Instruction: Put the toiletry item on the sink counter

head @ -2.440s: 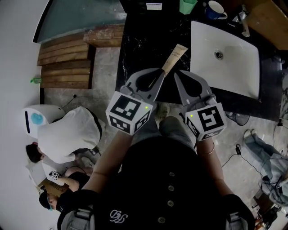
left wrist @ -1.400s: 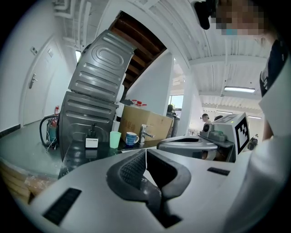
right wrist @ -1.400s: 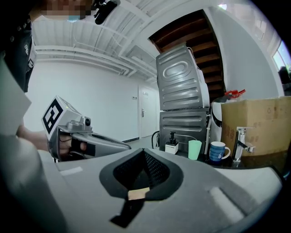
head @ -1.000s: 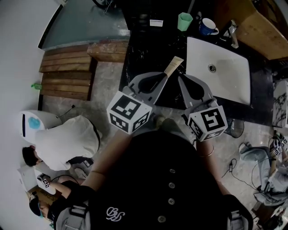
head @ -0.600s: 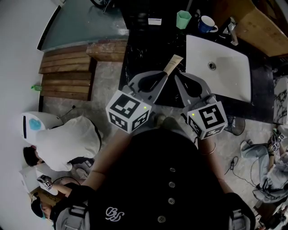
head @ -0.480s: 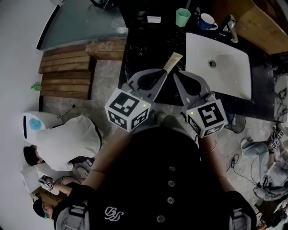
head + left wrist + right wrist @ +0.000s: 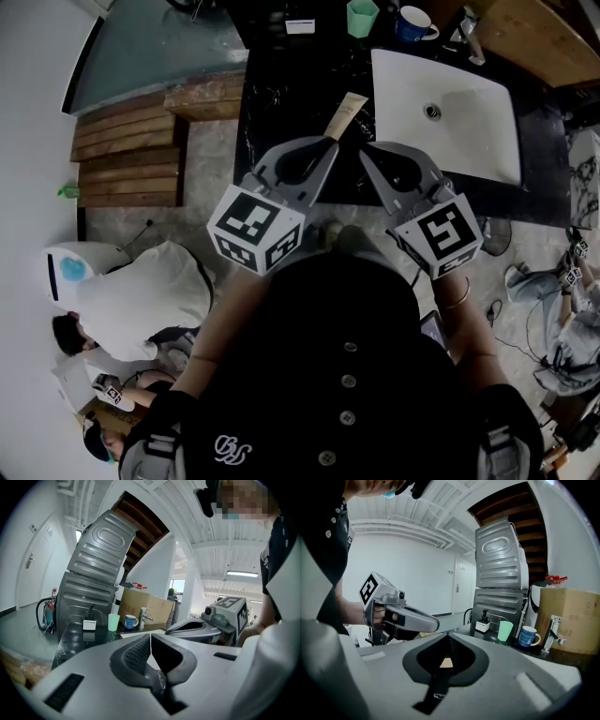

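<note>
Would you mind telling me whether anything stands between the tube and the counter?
Nothing visible does. The tube, shut in the left gripper, shows over bare black counter; the green cup and blue mug stand far back.

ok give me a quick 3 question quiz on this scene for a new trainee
1. Multiple choice: the left tool is shut on
A) a toothbrush
B) a beige tube
C) a sponge

2. True or false: the right tool is shut with nothing in it.

3. Fill in: at the back of the counter, the green cup stands beside a blue ____.

Key: 1 B; 2 true; 3 mug
</note>
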`<state>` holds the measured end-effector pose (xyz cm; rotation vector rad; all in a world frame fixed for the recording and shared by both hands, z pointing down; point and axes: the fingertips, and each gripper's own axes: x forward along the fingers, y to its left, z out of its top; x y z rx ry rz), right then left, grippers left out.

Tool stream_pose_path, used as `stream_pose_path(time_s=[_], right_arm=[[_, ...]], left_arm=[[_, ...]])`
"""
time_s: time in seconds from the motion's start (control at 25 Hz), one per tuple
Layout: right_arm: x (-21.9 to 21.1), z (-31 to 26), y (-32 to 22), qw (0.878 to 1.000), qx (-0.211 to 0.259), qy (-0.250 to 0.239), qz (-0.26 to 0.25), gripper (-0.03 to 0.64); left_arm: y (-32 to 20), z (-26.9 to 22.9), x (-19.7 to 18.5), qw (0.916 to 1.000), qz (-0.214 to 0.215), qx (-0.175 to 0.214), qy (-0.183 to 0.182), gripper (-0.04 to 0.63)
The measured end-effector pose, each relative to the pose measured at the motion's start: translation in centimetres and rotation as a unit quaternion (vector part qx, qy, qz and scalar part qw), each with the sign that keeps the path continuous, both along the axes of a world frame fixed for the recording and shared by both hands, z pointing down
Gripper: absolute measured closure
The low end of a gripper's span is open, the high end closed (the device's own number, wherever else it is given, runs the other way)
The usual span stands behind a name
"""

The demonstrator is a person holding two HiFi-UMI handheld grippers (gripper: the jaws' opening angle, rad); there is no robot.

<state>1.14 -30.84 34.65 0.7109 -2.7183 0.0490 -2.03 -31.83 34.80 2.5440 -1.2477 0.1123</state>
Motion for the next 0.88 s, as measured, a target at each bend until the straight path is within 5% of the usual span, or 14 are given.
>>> stream_pose_path(time_s=[0.88], right_arm=[[-0.9, -1.2, -0.3, 0.999, 0.036, 0.026, -0.024, 0.617]], left_arm=[[-0.1, -0.6, -0.8, 0.9997, -0.018, 0.015, 0.006, 0.583]])
